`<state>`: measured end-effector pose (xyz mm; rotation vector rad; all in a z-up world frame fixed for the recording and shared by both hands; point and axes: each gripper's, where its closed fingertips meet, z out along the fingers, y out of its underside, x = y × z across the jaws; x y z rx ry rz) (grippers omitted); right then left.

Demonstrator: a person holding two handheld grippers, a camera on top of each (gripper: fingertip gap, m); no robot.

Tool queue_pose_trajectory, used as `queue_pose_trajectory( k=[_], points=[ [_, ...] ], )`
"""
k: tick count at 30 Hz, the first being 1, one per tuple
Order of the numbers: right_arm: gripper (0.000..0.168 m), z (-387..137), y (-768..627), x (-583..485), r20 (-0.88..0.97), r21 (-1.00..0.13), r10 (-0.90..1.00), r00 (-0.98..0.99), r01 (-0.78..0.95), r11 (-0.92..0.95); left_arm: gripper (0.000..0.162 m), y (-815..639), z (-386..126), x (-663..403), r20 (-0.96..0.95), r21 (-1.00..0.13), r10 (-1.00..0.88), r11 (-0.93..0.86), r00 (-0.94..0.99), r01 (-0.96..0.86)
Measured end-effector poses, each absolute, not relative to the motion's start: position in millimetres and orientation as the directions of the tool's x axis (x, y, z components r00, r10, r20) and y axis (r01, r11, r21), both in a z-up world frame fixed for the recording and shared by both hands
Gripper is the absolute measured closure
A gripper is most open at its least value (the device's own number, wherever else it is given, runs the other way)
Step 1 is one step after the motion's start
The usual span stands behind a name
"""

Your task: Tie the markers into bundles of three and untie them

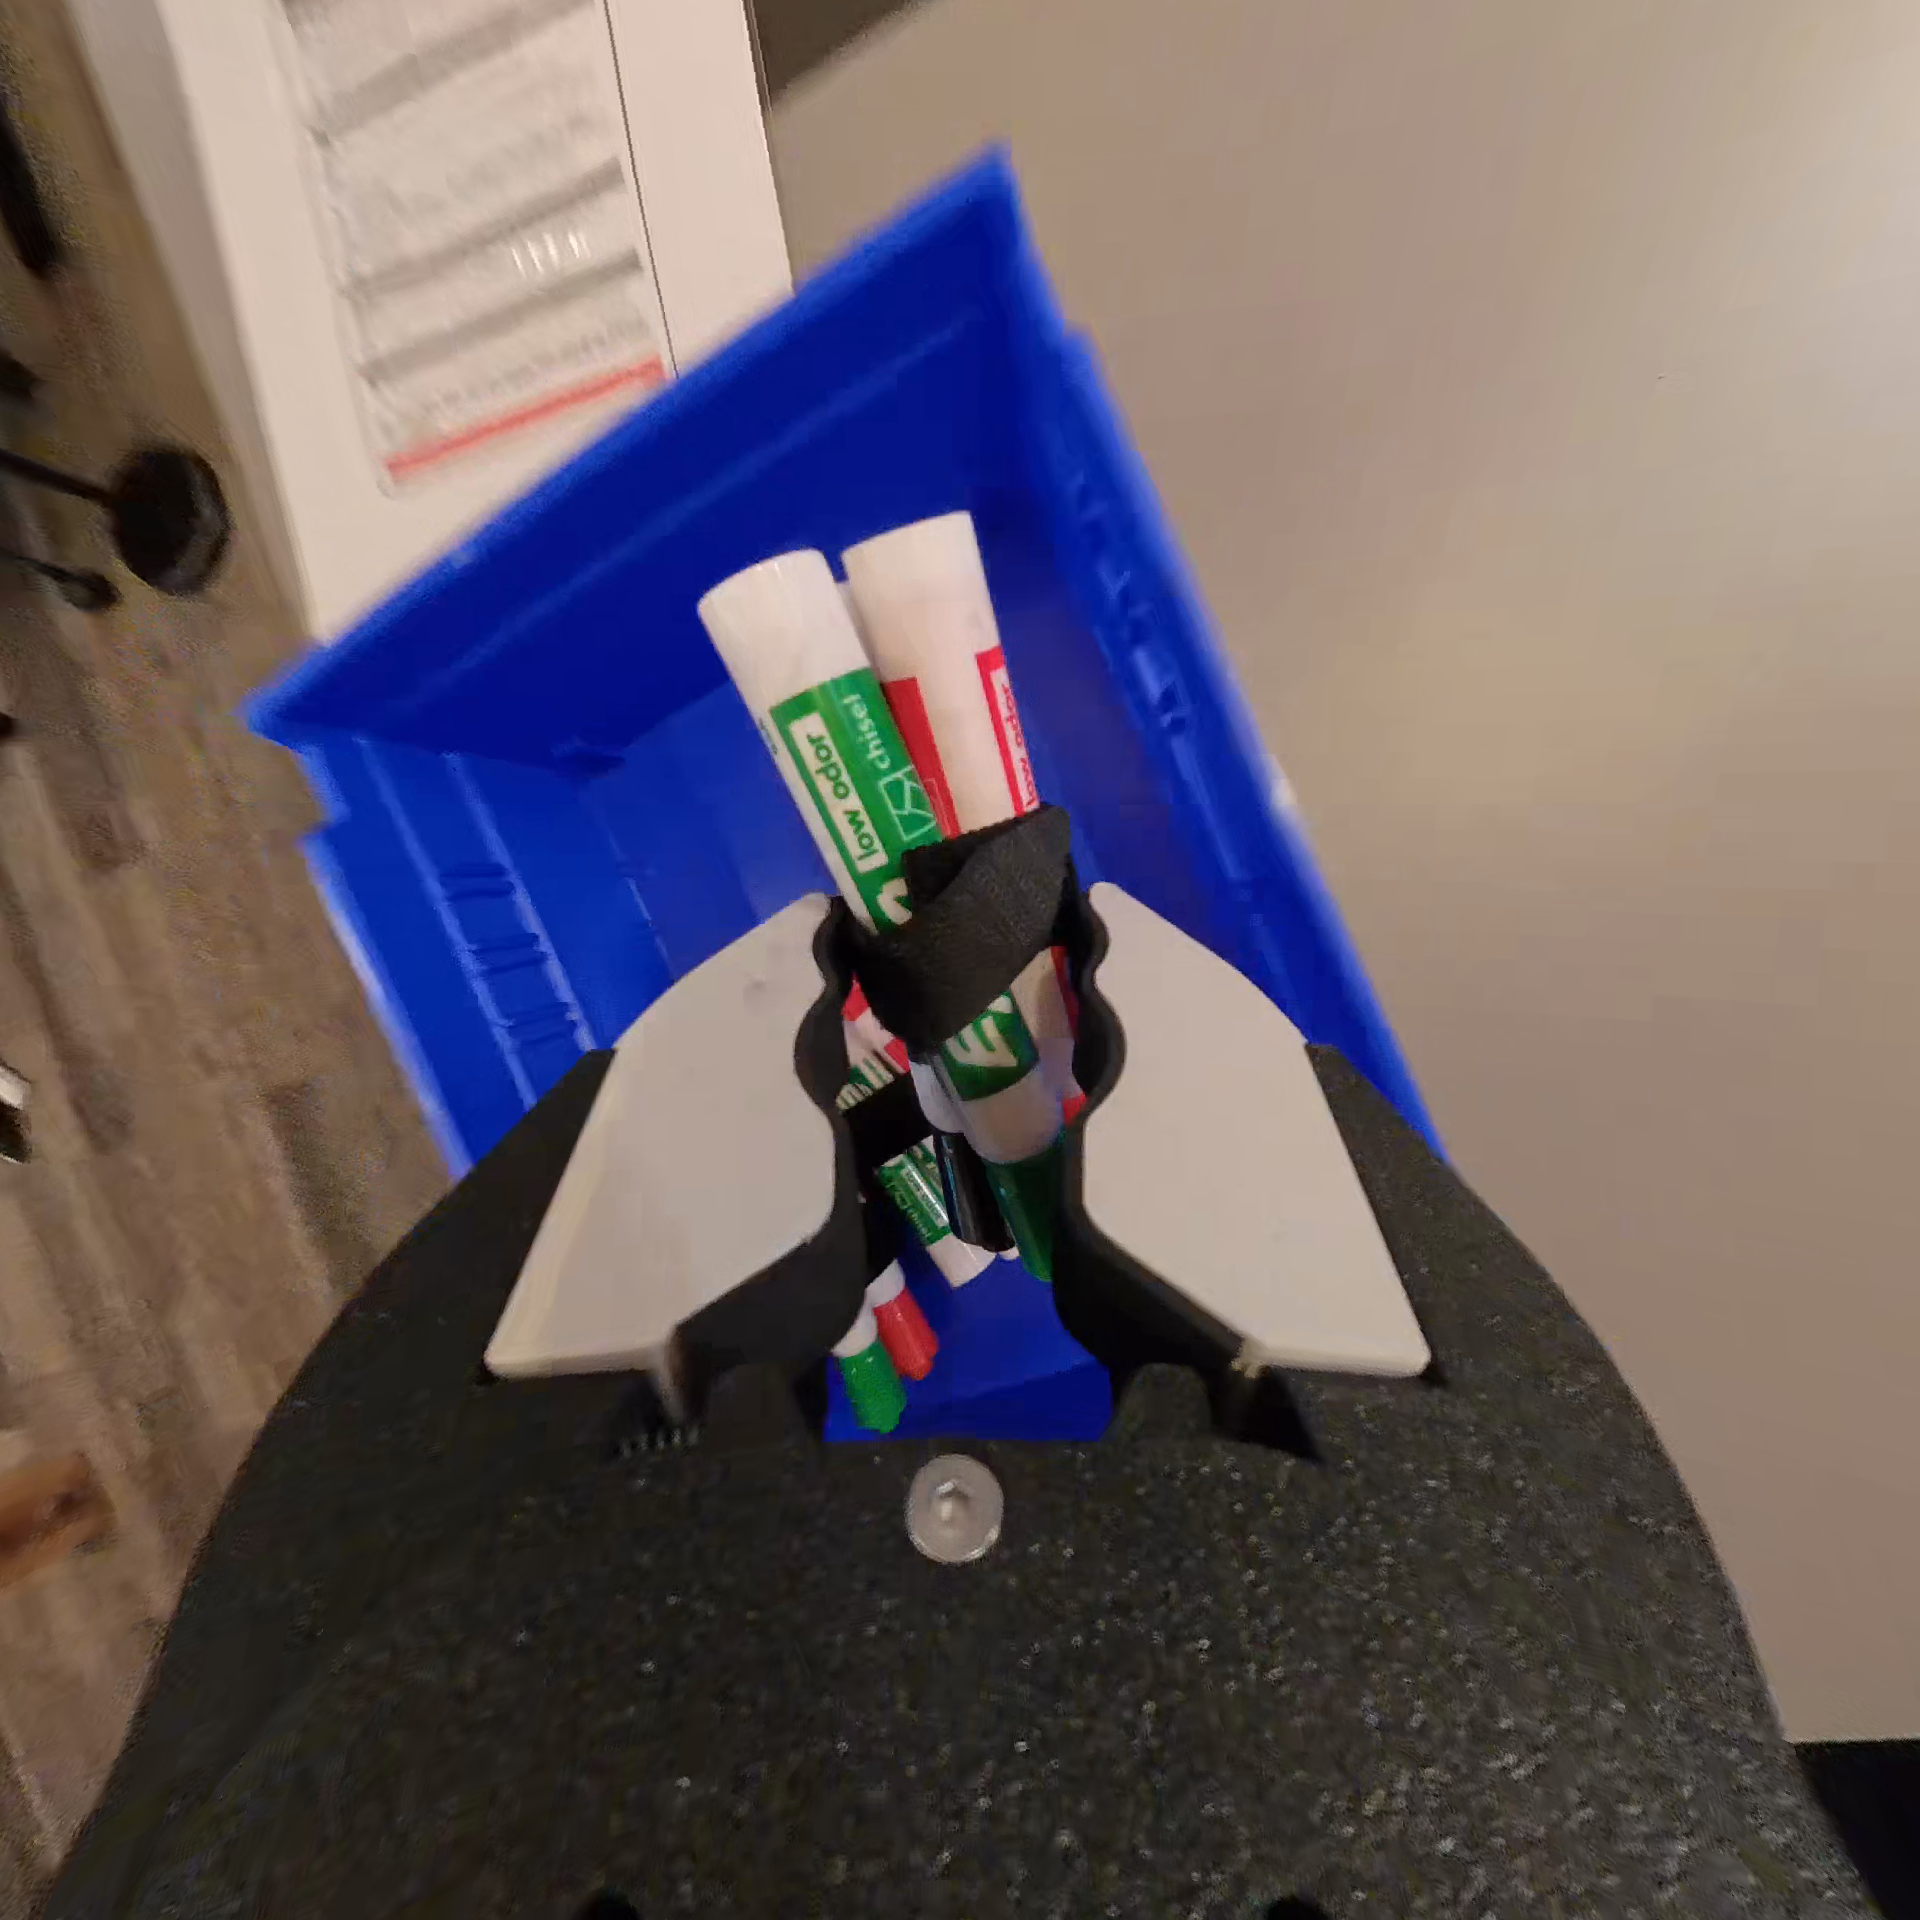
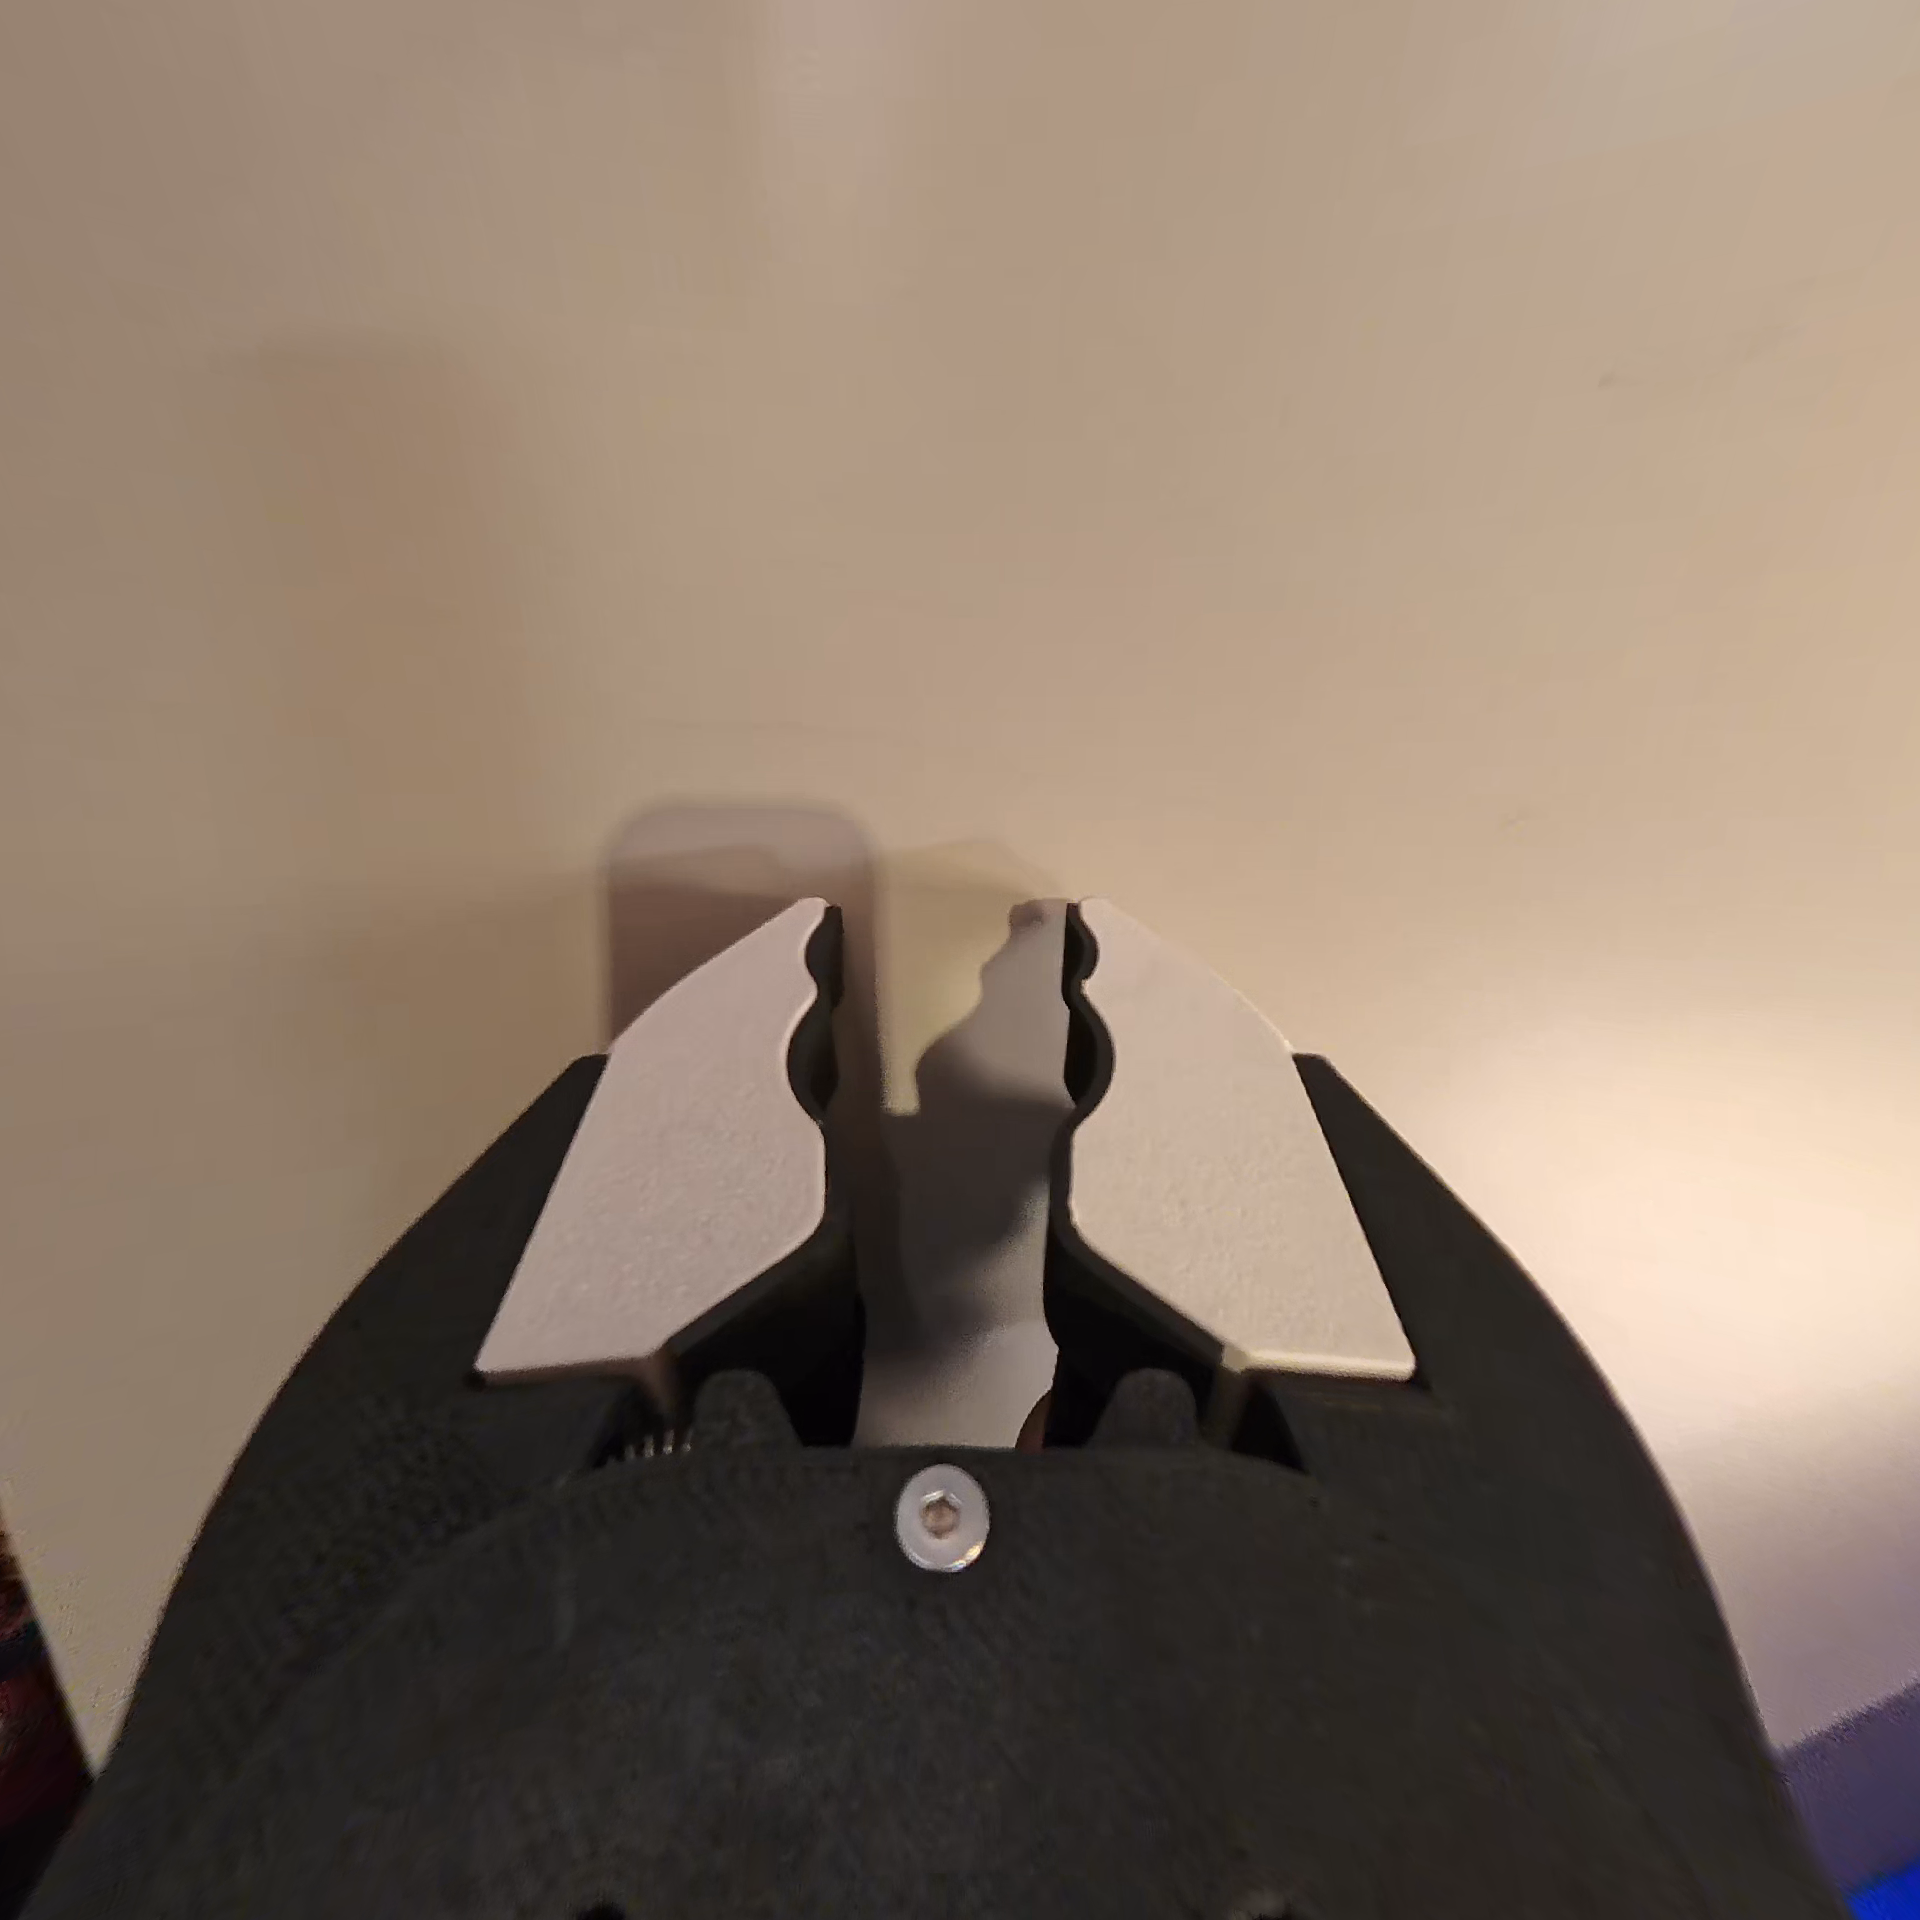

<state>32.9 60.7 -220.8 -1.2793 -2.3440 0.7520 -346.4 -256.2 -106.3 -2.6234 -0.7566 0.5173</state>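
A bundle of markers [image 1: 914, 790] (green- and red-labelled, wrapped with a black strap [image 1: 971, 925]) is being gripped between the jaws of the left tongs [image 1: 961, 914], its white ends jutting forward beyond the tips. Beneath and ahead of these tongs a blue bin [image 1: 665, 582] is being seen, with more markers [image 1: 883, 1351] lying in it. The right tongs [image 2: 956, 914] are being held parted and empty over a pale table [image 2: 1351, 520].
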Motion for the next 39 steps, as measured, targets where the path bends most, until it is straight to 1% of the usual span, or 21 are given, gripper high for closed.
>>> queue_pose_trajectory(
  k=[2, 4, 7, 10, 12, 14, 16, 19, 22, 23, 25, 26, 32, 34, 36, 39],
  points=[
    [0.128, -217.0, 66.4, 28.0, 0.074, -0.618, 0.849, -0.523, 0.644, 0.451, 0.121, -232.7, -74.2, -328.1, -0.306, -0.476, 0.478, -0.826, 0.823, 0.303],
    [0.127, -209.4, 70.2, 20.8, 0.098, -0.643, 0.842, -0.53, 0.612, 0.46, 0.121, -195.7, -52.1, -295.2, -0.321, -0.504, 0.376, -0.845, 0.869, 0.179],
    [0.126, -190.2, 72.2, 5.9, 0.183, -0.707, 0.819, -0.545, 0.506, 0.494, 0.121, -123.5, -51.4, -223.5, -0.292, -0.504, 0.104, -0.861, 0.951, -0.061],
    [0.12, -168.8, 72.5, -8.5, 0.259, -0.782, 0.801, -0.539, 0.37, 0.502, 0.121, -55.4, -84.3, -150.2, -0.245, -0.476, -0.2, -0.828, 0.949, -0.297],
    [0.116, -158.6, 71.7, -11.7, 0.236, -0.838, 0.806, -0.543, 0.306, 0.451, 0.121, -16.6, -117.2, -108.1, -0.198, -0.465, -0.358, -0.785, 0.913, -0.409],
    [0.105, -154.1, 74.0, -9.9, 0.207, -0.873, 0.804, -0.557, 0.265, 0.409, 0.121, 13.3, -152.1, -71.5, -0.137, -0.461, -0.483, -0.742, 0.865, -0.487],
    [0.101, -155.2, 81.7, -7.1, 0.277, -0.864, 0.785, -0.554, 0.214, 0.456, 0.121, 33.6, -183.2, -48.8, -0.108, -0.43, -0.564, -0.716, 0.819, -0.55],
    [0.095, -174.7, 90.1, -4.3, 0.447, -0.753, 0.685, -0.575, 0.172, 0.636, 0.121, 49.1, -212.6, -28.9, -0.093, -0.368, -0.664, -0.67, 0.742, -0.645],
    [0.096, -193.8, 81.6, -3.5, 0.489, -0.68, 0.592, -0.64, 0.145, 0.718, 0.121, 56.9, -219.7, -13.4, -0.075, -0.369, -0.735, -0.608, 0.674, -0.703],
    [0.099, -198.7, 77.9, -4.1, 0.488, -0.666, 0.572, -0.66, 0.143, 0.733, 0.121, 59.1, -218.9, -9.7, -0.078, -0.382, -0.751, -0.586, 0.656, -0.715],
    [0.115, -203.5, 73.7, -7.8, 0.473, -0.651, 0.56, -0.68, 0.159, 0.742, 0.121, 59.5, -218.3, -2.4, -0.079, -0.406, -0.784, -0.539, 0.616, -0.738],
    [0.125, -206.5, 71.5, -7.3, 0.453, -0.643, 0.549, -0.702, 0.169, 0.747, 0.12, 61.2, -218.4, -2.2, -0.096, -0.418, -0.786, -0.525, 0.611, -0.741],
    [0.128, -212.6, 74.7, -9.5, 0.362, -0.648, 0.605, -0.709, 0.275, 0.71, 0.117, 62.9, -213.1, -11.1, -0.117, -0.554, -0.723, -0.522, 0.681, -0.649],
    [0.128, -213.3, 75.5, -9.1, 0.342, -0.654, 0.622, -0.705, 0.297, 0.696, 0.112, 60.5, -214.6, -18.9, -0.14, -0.568, -0.685, -0.536, 0.715, -0.625],
    [0.128, -213.6, 75.3, -9.4, 0.324, -0.663, 0.64, -0.696, 0.316, 0.679, 0.111, 53.0, -222.0, -26.3, -0.15, -0.558, -0.667, -0.552, 0.73, -0.619],
    [0.128, -212.8, 73.0, -10.4, 0.304, -0.684, 0.658, -0.689, 0.323, 0.654, 0.112, 44.7, -221.7, -27.5, -0.143, -0.609, -0.647, -0.539, 0.749, -0.582]
  ],
)
